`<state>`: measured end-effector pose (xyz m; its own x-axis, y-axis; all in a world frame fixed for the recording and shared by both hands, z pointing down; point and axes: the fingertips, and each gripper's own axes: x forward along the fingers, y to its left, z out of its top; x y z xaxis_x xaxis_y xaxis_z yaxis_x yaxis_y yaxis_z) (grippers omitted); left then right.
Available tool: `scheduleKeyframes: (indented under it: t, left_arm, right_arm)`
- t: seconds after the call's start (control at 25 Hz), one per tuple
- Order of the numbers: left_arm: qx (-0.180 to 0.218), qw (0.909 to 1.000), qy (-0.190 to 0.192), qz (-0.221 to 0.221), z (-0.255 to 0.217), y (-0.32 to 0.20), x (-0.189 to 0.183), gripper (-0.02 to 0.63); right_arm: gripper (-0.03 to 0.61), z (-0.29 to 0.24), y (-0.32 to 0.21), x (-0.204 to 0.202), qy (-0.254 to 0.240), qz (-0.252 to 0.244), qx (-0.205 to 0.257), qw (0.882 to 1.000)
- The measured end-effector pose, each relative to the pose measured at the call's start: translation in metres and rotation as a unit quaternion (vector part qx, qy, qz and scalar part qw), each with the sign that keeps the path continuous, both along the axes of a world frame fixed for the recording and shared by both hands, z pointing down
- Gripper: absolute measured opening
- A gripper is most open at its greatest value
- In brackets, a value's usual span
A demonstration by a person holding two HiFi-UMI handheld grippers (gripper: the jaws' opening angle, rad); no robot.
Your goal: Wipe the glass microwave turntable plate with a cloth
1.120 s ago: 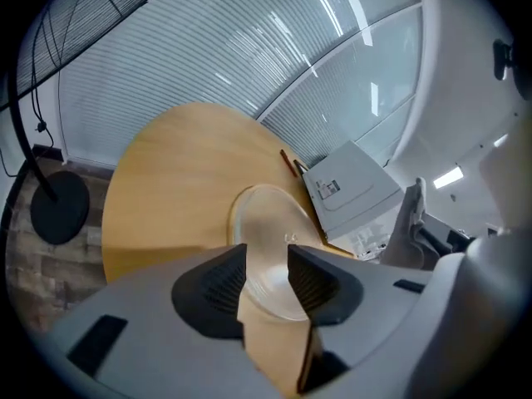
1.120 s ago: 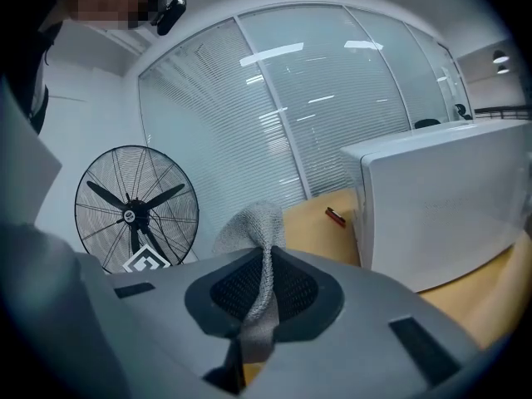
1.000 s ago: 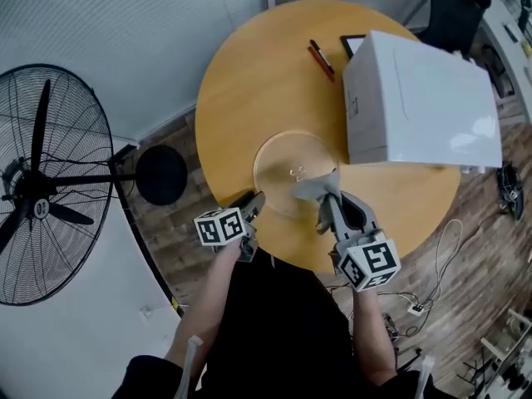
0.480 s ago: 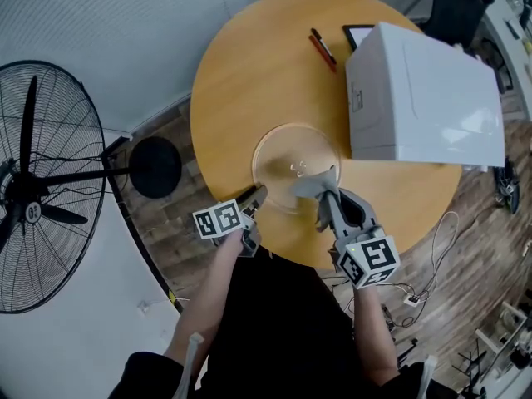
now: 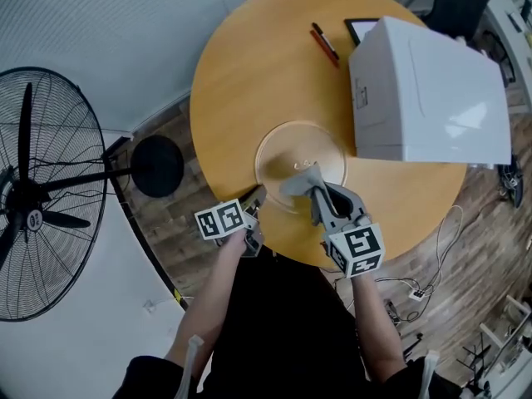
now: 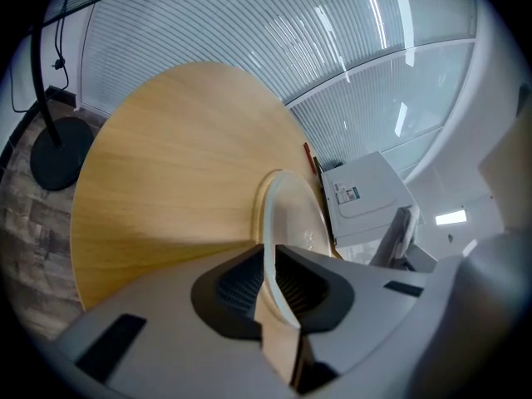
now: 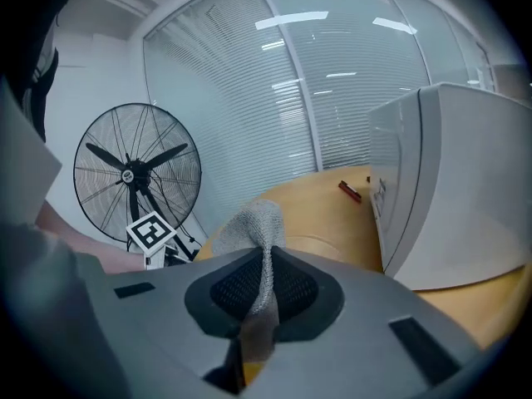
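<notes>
Left gripper view has the left tongs [image 6: 270, 277] closing from wide apart onto the near rim of the round clear glass turntable plate [image 6: 293, 210], and the pads now look tight against the glass. Beside them, the right tongs [image 7: 264, 285] pinch a grey knitted cloth [image 7: 256, 223]. In the head view its free end has sunk lower over the plate's near right part and may be touching it. The plate lies flat near the front of the round wooden counter [image 5: 249, 73]. With the plate steadied, wiping looks ready to begin. Farther back sit a white microwave [image 5: 424, 90] and two pens [image 5: 324, 44], and a black standing fan [image 5: 41, 198] stands on the floor to the left.
</notes>
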<state>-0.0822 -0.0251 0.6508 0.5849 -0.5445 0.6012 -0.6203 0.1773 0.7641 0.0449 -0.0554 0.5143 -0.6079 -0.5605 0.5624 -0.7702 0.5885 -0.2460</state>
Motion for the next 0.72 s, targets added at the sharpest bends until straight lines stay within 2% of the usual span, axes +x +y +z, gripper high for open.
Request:
scheduleKeyframes:
  t: [0.12, 0.2, 0.36, 0.56, 0.72]
  left_arm:
    - [-0.002, 1.0, 0.003, -0.002, 0.0, 0.0, 0.0, 0.037]
    - [-0.002, 1.0, 0.006, -0.003, 0.0, 0.0, 0.0, 0.034]
    - [-0.004, 0.9999, 0.011, -0.006, -0.001, 0.0, 0.0, 0.032]
    - [-0.004, 0.9999, 0.01, -0.006, -0.002, 0.001, -0.001, 0.032]
    - [-0.003, 1.0, 0.008, -0.004, -0.002, 0.001, -0.001, 0.032]
  right_arm:
    - [0.031, 0.022, 0.002, -0.009, 0.04, -0.024, -0.006, 0.999]
    - [0.031, 0.041, 0.006, -0.017, 0.086, -0.053, -0.007, 0.995]
    - [0.032, 0.081, 0.016, -0.037, 0.179, -0.118, -0.009, 0.977]
    - [0.037, 0.104, 0.022, -0.067, 0.22, -0.173, -0.005, 0.96]
    - [0.037, 0.117, 0.021, -0.083, 0.24, -0.197, -0.001, 0.951]
